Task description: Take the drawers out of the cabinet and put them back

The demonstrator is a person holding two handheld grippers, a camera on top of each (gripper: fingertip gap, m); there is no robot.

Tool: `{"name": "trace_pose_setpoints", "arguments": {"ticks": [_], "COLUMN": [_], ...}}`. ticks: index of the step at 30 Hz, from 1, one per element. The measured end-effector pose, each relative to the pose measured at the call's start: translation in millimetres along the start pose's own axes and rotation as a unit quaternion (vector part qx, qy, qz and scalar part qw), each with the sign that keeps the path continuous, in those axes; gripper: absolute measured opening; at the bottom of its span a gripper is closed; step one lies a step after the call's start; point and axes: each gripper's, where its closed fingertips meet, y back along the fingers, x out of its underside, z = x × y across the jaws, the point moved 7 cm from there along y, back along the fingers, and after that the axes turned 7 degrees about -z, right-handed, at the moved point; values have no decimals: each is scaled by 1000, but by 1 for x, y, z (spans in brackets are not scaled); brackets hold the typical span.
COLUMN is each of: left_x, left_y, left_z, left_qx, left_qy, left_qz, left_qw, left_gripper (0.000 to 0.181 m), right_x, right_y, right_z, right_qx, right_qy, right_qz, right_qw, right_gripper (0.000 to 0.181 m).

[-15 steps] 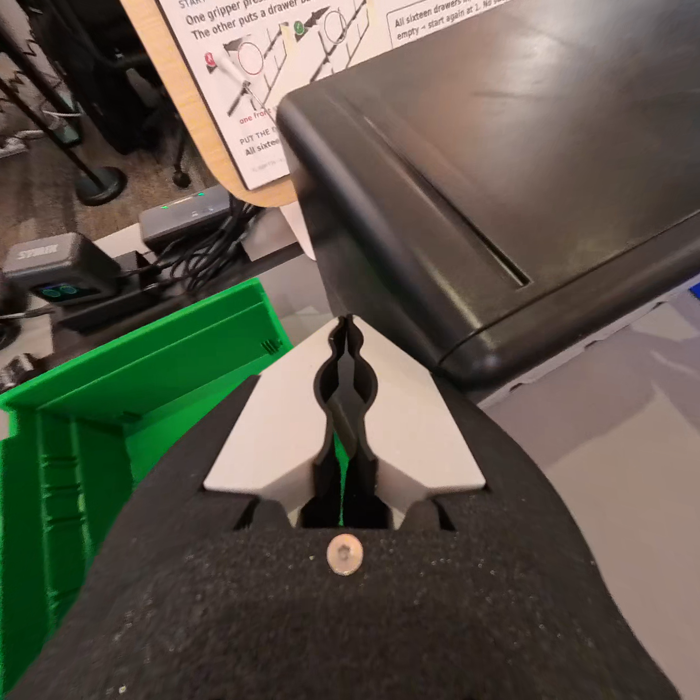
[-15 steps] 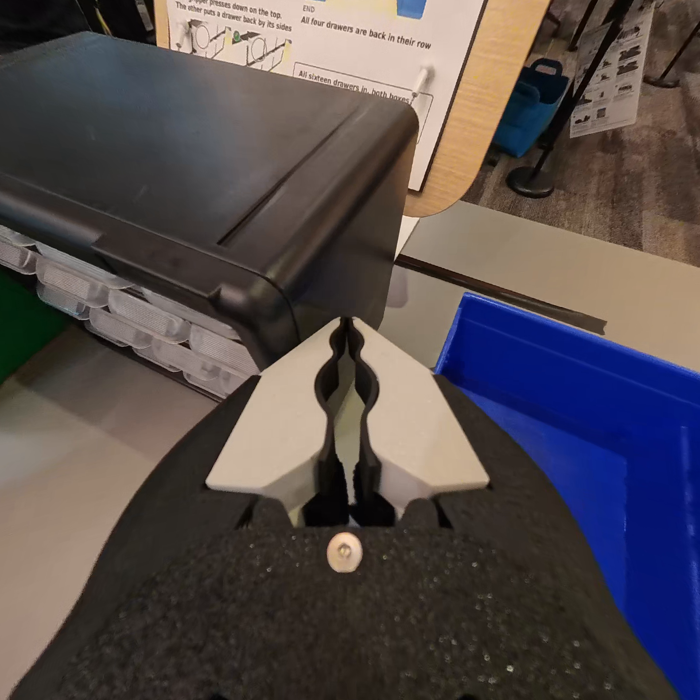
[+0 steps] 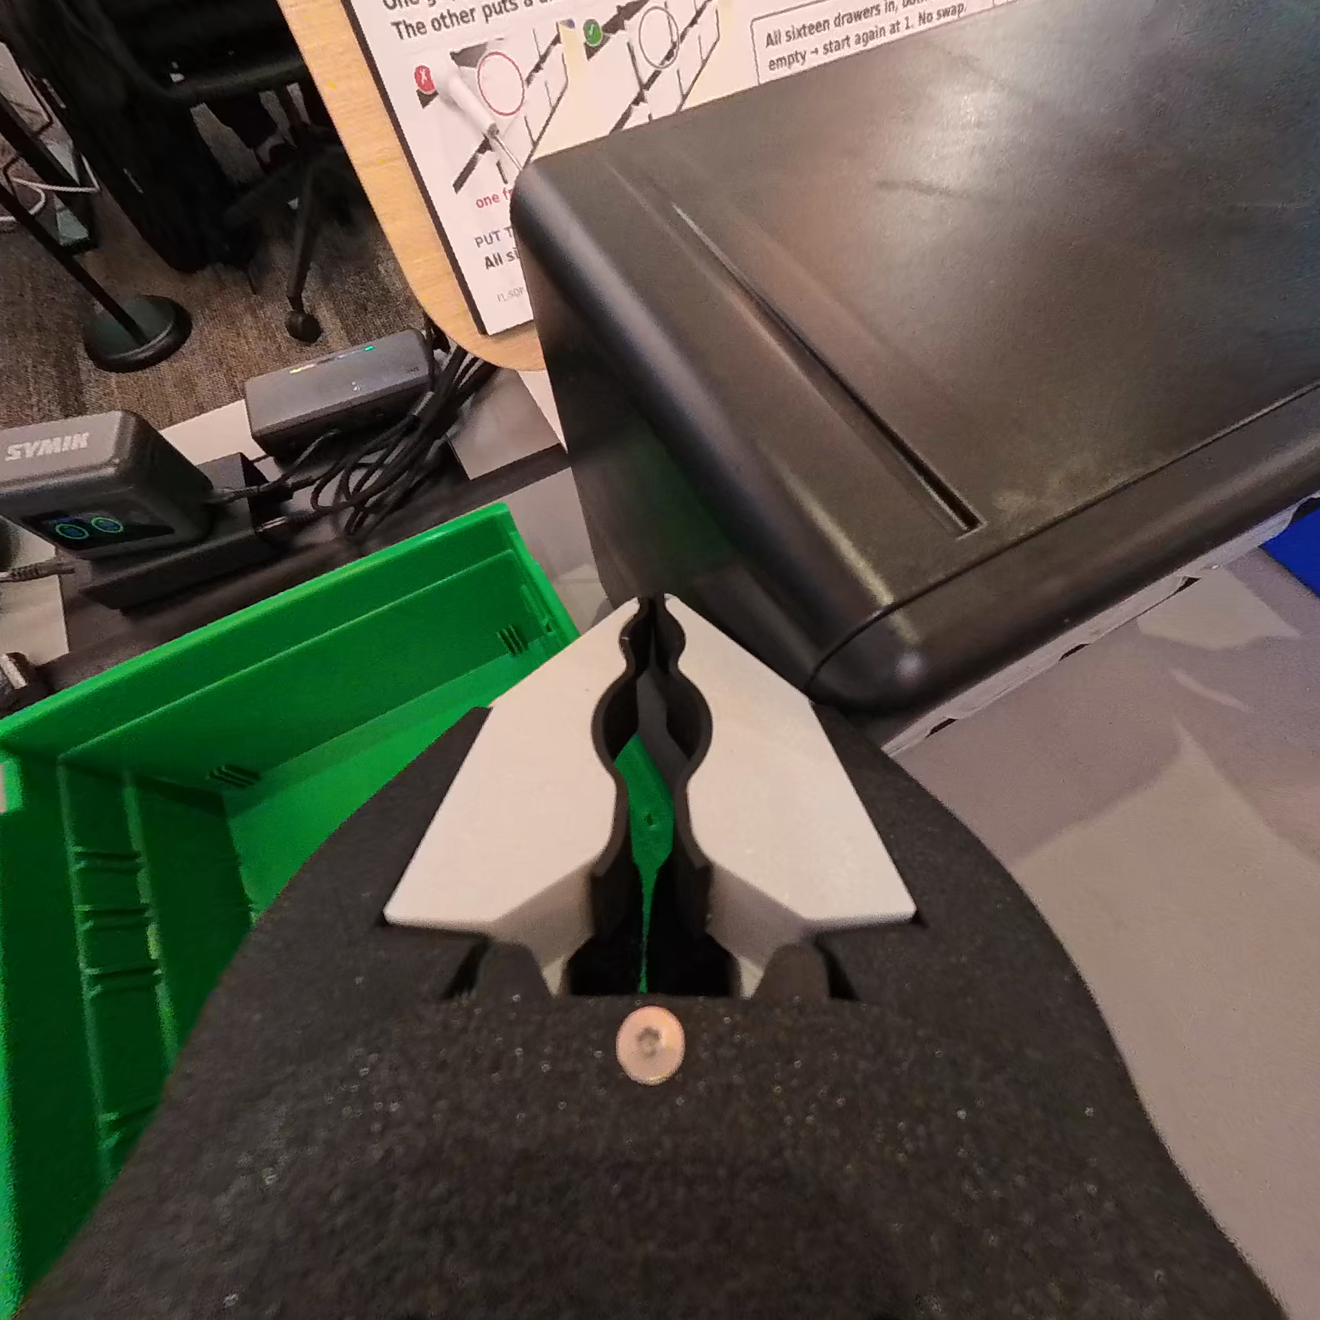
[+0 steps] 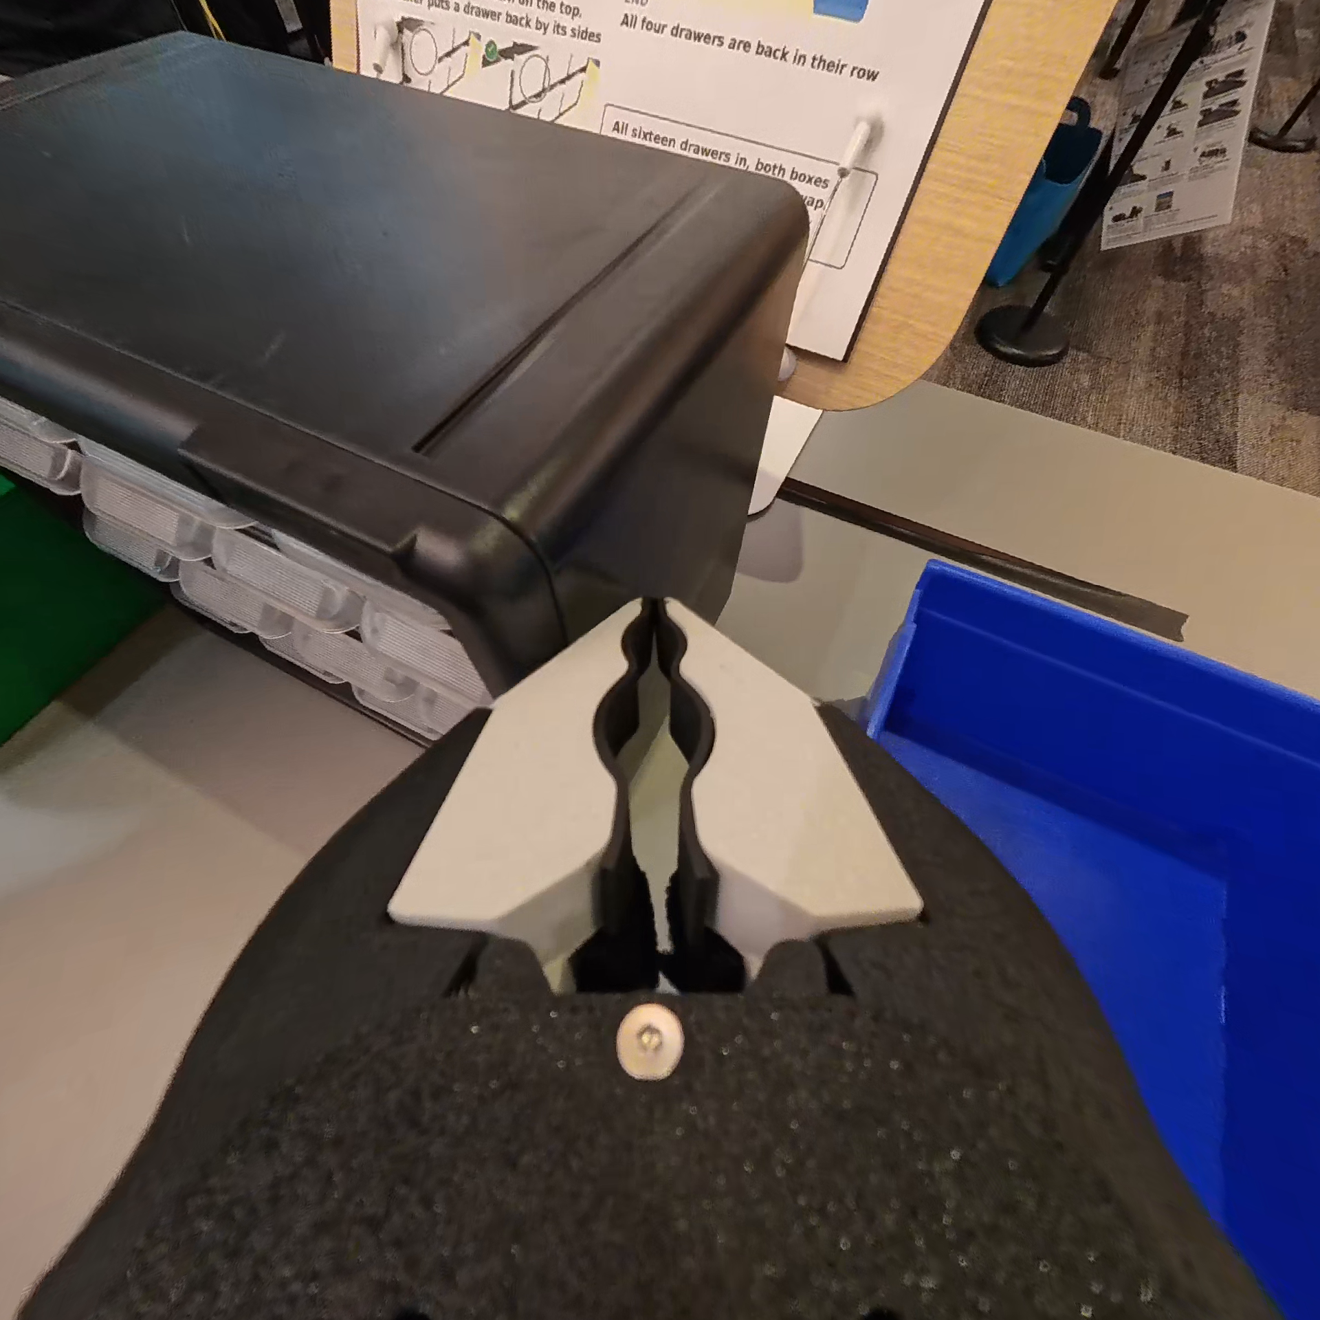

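Black cabinet (image 4: 343, 300) on the grey table (image 4: 178, 786), between green bin (image 3: 214, 714) and blue bin (image 4: 1071, 750). Clear drawers (image 4: 286, 571) seated in its front, apparently none out yet. Left gripper (image 3: 653, 614) and right gripper (image 4: 653, 614) each pressed together, empty. Better: spread 1, pin the top with the other, pull straight.

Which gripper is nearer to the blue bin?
Right. The right gripper hovers shut beside the blue bin, near the black cabinet's right end. The left gripper, also shut, is at the cabinet's opposite end, over the green bin.
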Motion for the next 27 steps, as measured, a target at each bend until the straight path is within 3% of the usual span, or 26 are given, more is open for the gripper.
{"name": "trace_pose_setpoints", "arguments": {"ticks": [3, 6, 10, 11, 13, 15, 17, 19, 20, 27], "left_x": [-7, 11, 101, 124, 159, 178, 187, 191, 192, 207], "left_y": [17, 71, 143, 151, 153, 146, 143, 147, 149, 177], "left_z": [10, 41, 92, 98, 102, 97, 97, 101, 102, 114], "left_qx": [-35, -108, -229, -227, -185, -131, -129, -154, -151, -177], "left_qy": [-13, 7, 11, 25, 91, 132, 119, 84, 93, 122], "left_qz": [-21, -45, 3, 22, 37, 50, 74, 88, 86, 81], "left_qw": [999, 993, 973, 973, 978, 981, 982, 981, 980, 973], "left_gripper": [0, 14, 43, 52, 52, 46, 36, 4, 3, 3], "right_x": [-1, 13, 79, 96, 119, 128, 135, 139, 140, 144], "right_y": [18, 69, 122, 127, 129, 123, 114, 111, 111, 120], "right_z": [0, -6, 10, 17, 28, 30, 25, 19, 17, 20], "right_qx": [-2, 40, 60, 71, 97, 123, 143, 161, 170, 205], "right_qy": [10, 3, -65, -62, -56, -57, -56, -46, -39, -65], "right_qz": [5, -27, -23, -14, 5, 17, 52, 65, 64, 57], "right_qw": [1000, 999, 996, 995, 994, 991, 987, 984, 983, 975], "right_gripper": [0, 10, 49, 52, 54, 44, 35, 13, 5, 1]}}
